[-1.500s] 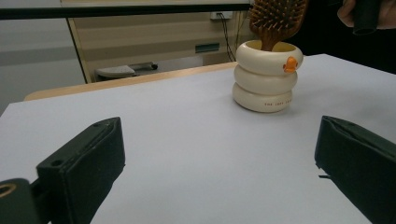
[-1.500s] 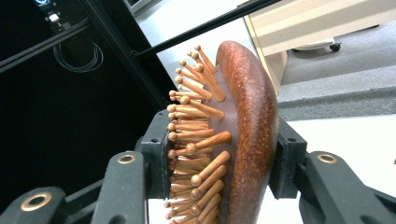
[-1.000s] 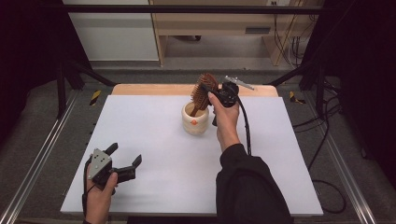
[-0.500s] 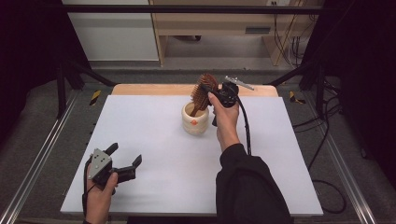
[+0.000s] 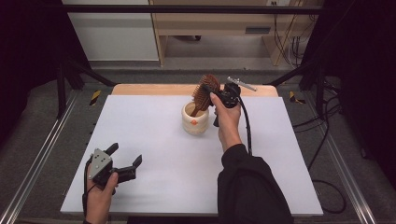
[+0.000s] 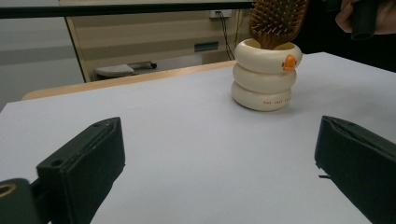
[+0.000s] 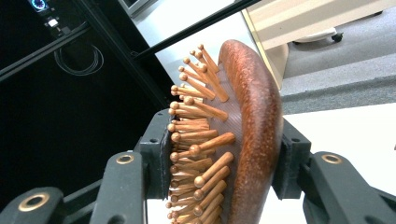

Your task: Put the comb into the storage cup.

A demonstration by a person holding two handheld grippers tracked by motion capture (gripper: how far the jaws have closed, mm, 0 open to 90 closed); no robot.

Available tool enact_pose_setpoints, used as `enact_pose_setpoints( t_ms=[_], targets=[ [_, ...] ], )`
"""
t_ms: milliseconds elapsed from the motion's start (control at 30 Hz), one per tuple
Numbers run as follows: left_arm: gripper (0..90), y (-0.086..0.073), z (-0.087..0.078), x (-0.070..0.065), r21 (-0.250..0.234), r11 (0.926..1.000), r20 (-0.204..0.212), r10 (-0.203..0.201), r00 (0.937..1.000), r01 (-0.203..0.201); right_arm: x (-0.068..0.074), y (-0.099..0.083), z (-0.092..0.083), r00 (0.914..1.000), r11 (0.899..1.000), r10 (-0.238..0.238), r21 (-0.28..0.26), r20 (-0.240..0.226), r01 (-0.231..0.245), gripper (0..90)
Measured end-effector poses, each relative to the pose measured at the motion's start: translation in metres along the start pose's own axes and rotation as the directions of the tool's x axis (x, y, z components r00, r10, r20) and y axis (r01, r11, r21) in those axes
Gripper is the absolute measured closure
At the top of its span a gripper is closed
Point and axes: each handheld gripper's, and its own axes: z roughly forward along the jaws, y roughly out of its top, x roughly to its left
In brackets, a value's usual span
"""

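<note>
Right tool (image 5: 215,95) is clamped on the head of the wooden hairbrush (image 5: 205,89), one pad on the bristles, one on the back; its handle stands in the cream ringed cup (image 5: 195,122). I'd move it straight along the cup's axis so the cup stays put. Left tool (image 5: 125,163) rests empty, jaws wide, near the front edge. White tabletop (image 5: 154,140); grey floor and pale cabinets beyond.

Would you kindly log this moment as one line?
right claw: shut on brown wooden hairbrush | handle inside cream ringed ceramic cup | left claw: open above white table
</note>
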Motion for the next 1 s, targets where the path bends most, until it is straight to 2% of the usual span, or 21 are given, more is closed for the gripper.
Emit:
enact_pose_setpoints(
  t_ms=[1000],
  targets=[
    [1.9, -0.0002, 0.0004, -0.0002, 0.002, 1.0, 0.003, 0.0, 1.0, 0.0, -0.0015, 0.001, -0.0009, 1.0, 1.0, 0.002, 0.013, -0.008, -0.002, 48.1]
  ],
)
